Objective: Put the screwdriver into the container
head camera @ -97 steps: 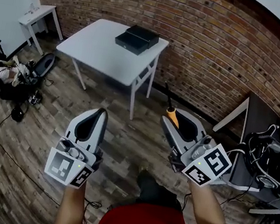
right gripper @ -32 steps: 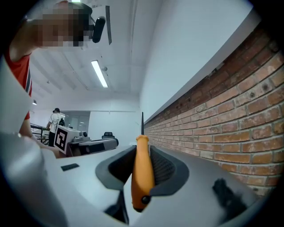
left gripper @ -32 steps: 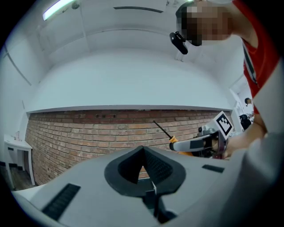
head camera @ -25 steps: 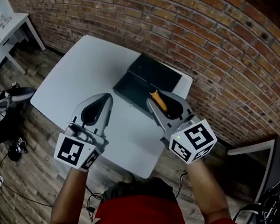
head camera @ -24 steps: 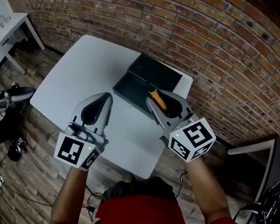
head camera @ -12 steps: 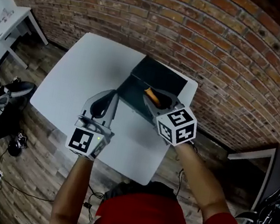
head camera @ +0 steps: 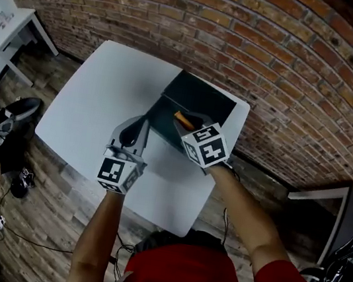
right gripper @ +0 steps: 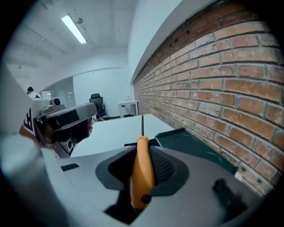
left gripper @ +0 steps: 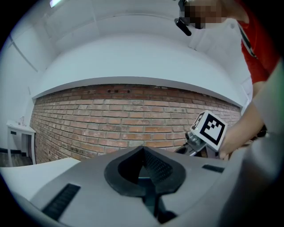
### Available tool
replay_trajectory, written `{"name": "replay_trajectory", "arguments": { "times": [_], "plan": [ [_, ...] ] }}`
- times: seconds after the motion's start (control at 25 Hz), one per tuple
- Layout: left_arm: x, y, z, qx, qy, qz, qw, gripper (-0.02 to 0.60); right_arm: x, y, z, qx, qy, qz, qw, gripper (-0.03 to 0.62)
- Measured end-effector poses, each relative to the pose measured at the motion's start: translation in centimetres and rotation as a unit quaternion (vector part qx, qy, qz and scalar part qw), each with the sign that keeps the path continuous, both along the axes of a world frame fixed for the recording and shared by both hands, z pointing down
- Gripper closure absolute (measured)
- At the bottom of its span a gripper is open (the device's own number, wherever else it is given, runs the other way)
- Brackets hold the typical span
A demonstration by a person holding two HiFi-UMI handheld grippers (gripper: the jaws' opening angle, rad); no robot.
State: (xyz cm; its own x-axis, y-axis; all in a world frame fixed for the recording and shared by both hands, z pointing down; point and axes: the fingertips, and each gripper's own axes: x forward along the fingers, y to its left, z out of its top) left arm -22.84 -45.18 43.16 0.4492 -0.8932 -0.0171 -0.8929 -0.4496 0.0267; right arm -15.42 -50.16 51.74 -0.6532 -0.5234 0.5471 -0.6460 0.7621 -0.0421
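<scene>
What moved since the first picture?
The person walked up to the white table. Both grippers went forward: the right gripper now holds the orange screwdriver over the dark container, and the left gripper hangs beside it over the table. Unchanged: right grip on the screwdriver; left shut, empty.

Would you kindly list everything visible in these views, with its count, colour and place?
White square table: one, white, centre of the head view, against the wall.
Dark green rectangular container: one, dark green, on the table's far corner by the wall.
Orange-handled screwdriver: one, orange handle with a dark shaft, over the container's near edge.
Small white side table: one, white, far left.
Red brick wall: one, red-brown, behind the table.
Wooden plank floor: one, brown, around the table.
Left hand-held gripper: one, grey, jaws together and empty, over the table.
Right hand-held gripper: one, grey, clamped on the screwdriver.
Person's forearms: two, bare below a red top.
</scene>
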Motion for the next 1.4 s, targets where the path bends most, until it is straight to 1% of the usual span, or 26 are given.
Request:
{"name": "replay_trajectory", "arguments": {
  "times": [0.2,0.4,0.56,0.76,0.92,1.04,1.2,1.4],
  "plan": [
    [-0.9,-1.8,1.3,-0.01,-0.004,-0.005,0.9999,0.569,-0.5,-0.8,2.9,-0.039,0.028,-0.005,0.999,0.488],
    [-1.3,-3.7,2.6,-0.025,-0.002,-0.011,0.9996,0.569,-0.7,-1.8,5.8,-0.083,0.063,-0.007,0.995,0.487],
    [-1.1,-4.0,3.5,-0.041,0.0,-0.009,0.9991,0.569,-0.8,-1.8,7.5,-0.12,0.105,0.002,0.987,0.488],
    [-1.0,-4.2,3.4,-0.042,0.008,-0.008,0.9991,0.569,-1.1,-1.7,9.3,-0.155,0.141,0.001,0.978,0.487],
    [-1.1,-4.2,3.4,-0.043,0.015,-0.006,0.9989,0.569,-1.3,-1.5,10.2,-0.162,0.154,-0.004,0.975,0.487],
    [-1.1,-3.8,3.3,-0.043,0.014,-0.001,0.999,0.569,-1.6,-1.2,10.6,-0.161,0.158,-0.009,0.974,0.487],
    [-0.9,-3.4,3.6,-0.053,0.013,0.003,0.9985,0.569,-1.8,-0.8,10.4,-0.164,0.144,-0.018,0.976,0.457],
    [-0.3,-3.0,3.0,-0.041,0.014,0.01,0.999,0.569,-1.4,-0.3,8.5,-0.145,0.12,-0.024,0.982,0.456]
  ]
}}
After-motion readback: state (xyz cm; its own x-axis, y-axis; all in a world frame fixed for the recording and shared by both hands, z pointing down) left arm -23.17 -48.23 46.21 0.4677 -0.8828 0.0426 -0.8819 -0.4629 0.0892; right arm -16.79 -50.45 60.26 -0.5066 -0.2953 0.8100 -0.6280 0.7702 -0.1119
